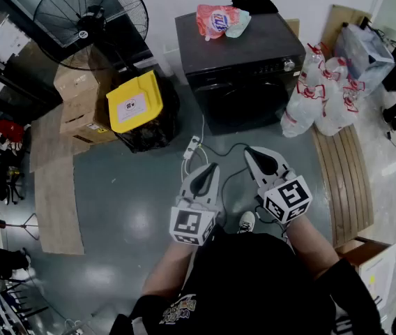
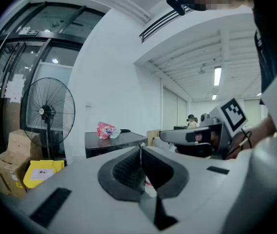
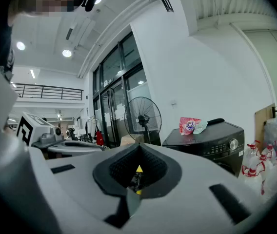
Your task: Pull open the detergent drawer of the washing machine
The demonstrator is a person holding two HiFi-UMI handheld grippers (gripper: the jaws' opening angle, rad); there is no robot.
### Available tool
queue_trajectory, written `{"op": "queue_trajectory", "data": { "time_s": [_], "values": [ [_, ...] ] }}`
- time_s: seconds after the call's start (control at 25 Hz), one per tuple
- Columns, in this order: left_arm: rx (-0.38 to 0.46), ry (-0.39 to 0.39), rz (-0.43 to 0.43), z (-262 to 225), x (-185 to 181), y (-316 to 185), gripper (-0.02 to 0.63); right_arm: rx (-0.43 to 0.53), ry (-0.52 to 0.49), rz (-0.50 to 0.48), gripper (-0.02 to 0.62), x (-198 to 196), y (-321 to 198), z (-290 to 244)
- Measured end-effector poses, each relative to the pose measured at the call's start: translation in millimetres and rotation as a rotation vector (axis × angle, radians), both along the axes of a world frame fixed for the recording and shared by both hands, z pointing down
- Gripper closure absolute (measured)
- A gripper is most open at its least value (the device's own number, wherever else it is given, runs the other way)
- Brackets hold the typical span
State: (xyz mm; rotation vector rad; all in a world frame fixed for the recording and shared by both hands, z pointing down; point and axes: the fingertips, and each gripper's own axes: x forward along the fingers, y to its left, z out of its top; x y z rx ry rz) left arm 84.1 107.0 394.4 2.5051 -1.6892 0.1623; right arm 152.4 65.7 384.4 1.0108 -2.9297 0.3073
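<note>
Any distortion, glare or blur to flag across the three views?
Head view: evenly lit and sharp, with a pale glare patch on the floor. Left gripper view: heavy fisheye bending, black corners, closed left gripper slightly soft up close. Right gripper view: same fisheye and dark corners; washing machine reads clear.

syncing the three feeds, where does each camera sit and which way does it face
Head view: on the person's head, steeply down at the washing machine; shows left gripper, right gripper, forearms.
Left gripper view: on that gripper, along shut jaws toward fan and machine; right gripper at right.
Right gripper view: likewise, facing the same; left gripper at left.
Shared: all show the washing machine and fan.
</note>
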Motion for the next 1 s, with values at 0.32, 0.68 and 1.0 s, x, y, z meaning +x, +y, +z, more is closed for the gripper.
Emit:
{"op": "queue_trajectory", "data": {
  "time_s": [0.32,0.68,1.0],
  "values": [
    [0.006,0.001,-0.008,-3,-4,9,0.592,-0.008,-0.012,0.006,0.591,-2,8,-1],
    [0.038,0.013,-0.02,-12,-10,12,0.592,-0.04,-0.063,0.05,0.588,4,3,-2],
    [0.043,0.043,0.052,-8,-50,-13,0.458,-0.089,-0.129,0.085,0.488,-36,-18,3]
  ]
}}
